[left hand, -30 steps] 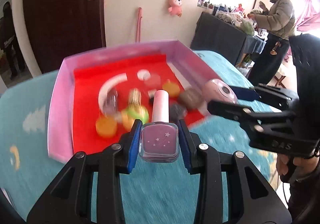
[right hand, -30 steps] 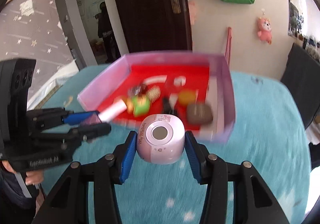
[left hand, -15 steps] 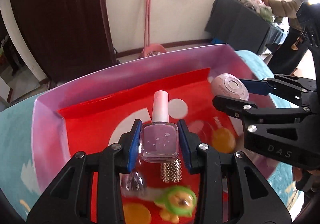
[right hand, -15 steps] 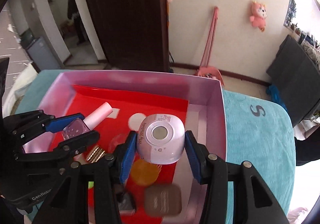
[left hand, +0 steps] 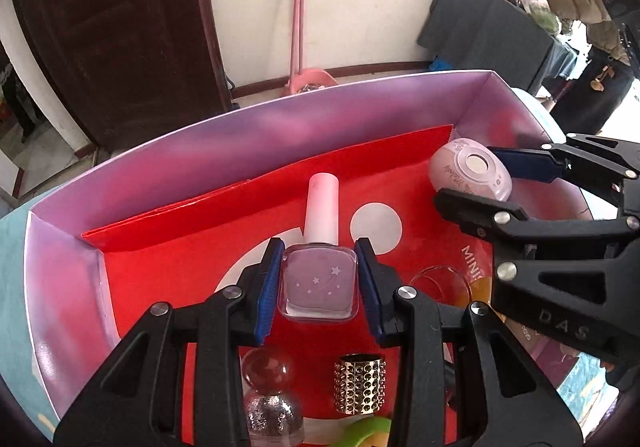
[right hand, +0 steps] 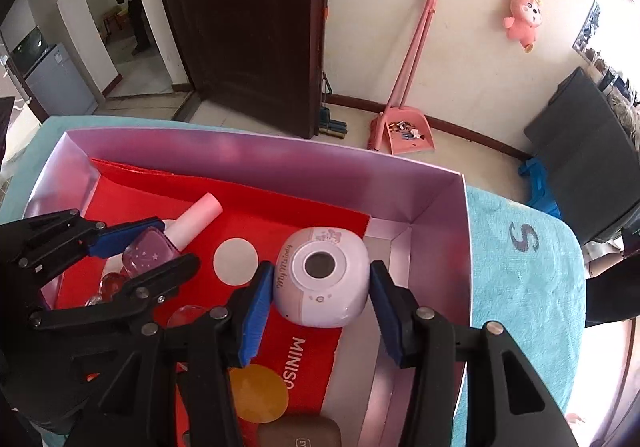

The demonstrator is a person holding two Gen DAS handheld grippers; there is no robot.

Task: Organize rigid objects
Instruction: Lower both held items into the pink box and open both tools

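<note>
Nail polish bottle (left hand: 318, 283): square lilac bottle with small white stars and a pale pink cap, held over the red floor of the box, cap pointing toward the far wall.
Left gripper (left hand: 319, 285): narrowly spread, both blue pads pressed on the flat sides of the nail polish bottle.
Round pink device (right hand: 322, 277): rounded pale pink case with a circular window on top, held over the right end of the box, near its far right corner.
Right gripper (right hand: 318, 301): somewhat wider, blue pads clamped on opposite sides of the round pink device.
Box (right hand: 256, 157): shallow open box with lilac walls; a red sheet (left hand: 168, 259) printed with white discs lines its floor.
Things below the left gripper: a clear bottle with a ball cap (left hand: 272, 399), filled with silver glitter, and a gold studded cylinder (left hand: 359, 383), both lying on the red sheet; a green piece (left hand: 366, 433) shows at the bottom edge.
Things below the right gripper: an orange disc (right hand: 260, 393) and a brown rounded case (right hand: 300, 433), lying near the front of the box.
Desk cover (right hand: 528, 287): turquoise towelling cloth under the box, bearing a dark letter S.
Background: dark wooden door (right hand: 240, 19), pink dustpan (right hand: 404, 133) with long handle against the wall, pink plush toy (right hand: 522, 17) hung on the wall, a person (left hand: 588, 7) at a dark-draped table at far right.
</note>
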